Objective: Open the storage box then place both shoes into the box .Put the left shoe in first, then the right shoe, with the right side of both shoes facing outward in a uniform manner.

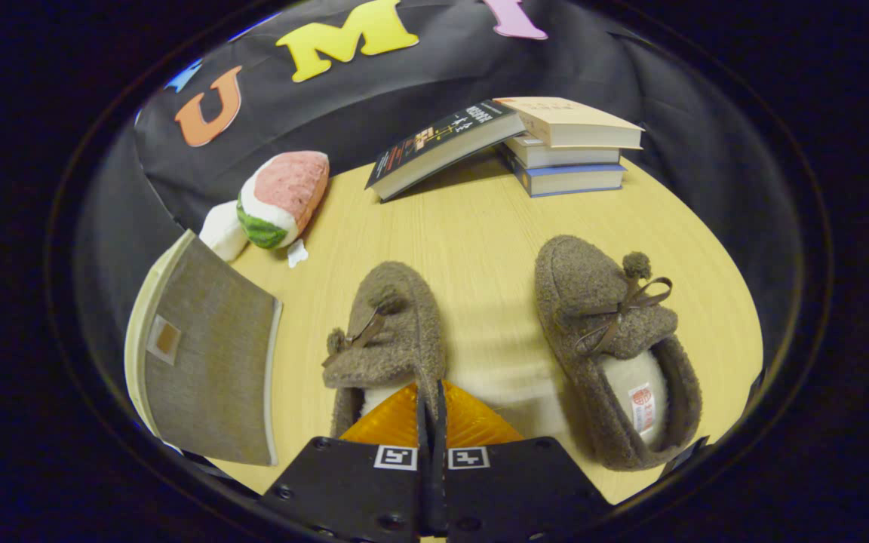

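Pinching the left shoe (389, 332) heel wall, jaws nearly closed; right shoe (615, 354) beside, books (570, 143) beyond.

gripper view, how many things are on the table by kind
fuzzy brown slippers with bows: 2, one pinched at its rim by the hand-held gripper, one beside it
books: 4, one dark-covered leaning on a stack of three
grey fabric storage box with its lid on: 1
watermelon-slice plush toy: 1
total: 8
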`<move>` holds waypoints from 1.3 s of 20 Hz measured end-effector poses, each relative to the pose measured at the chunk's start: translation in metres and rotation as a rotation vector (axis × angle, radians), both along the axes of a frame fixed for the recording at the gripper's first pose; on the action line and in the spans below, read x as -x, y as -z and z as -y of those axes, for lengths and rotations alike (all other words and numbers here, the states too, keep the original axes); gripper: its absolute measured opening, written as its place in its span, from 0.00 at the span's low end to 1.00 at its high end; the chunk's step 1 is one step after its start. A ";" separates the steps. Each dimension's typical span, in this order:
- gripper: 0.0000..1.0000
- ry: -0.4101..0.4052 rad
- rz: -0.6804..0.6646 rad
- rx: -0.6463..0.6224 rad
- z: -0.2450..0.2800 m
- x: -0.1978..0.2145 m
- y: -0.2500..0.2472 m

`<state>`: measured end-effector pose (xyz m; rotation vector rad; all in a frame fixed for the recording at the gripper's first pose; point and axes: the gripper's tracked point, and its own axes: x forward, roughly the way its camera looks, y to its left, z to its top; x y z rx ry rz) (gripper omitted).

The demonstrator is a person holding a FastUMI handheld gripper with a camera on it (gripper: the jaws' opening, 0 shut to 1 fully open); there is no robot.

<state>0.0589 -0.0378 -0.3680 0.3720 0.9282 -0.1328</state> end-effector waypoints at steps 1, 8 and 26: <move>0.00 0.005 0.008 -0.021 -0.004 0.000 -0.006; 0.00 0.038 0.102 -0.110 -0.045 -0.005 -0.080; 0.00 0.015 0.100 -0.198 -0.288 -0.032 -0.144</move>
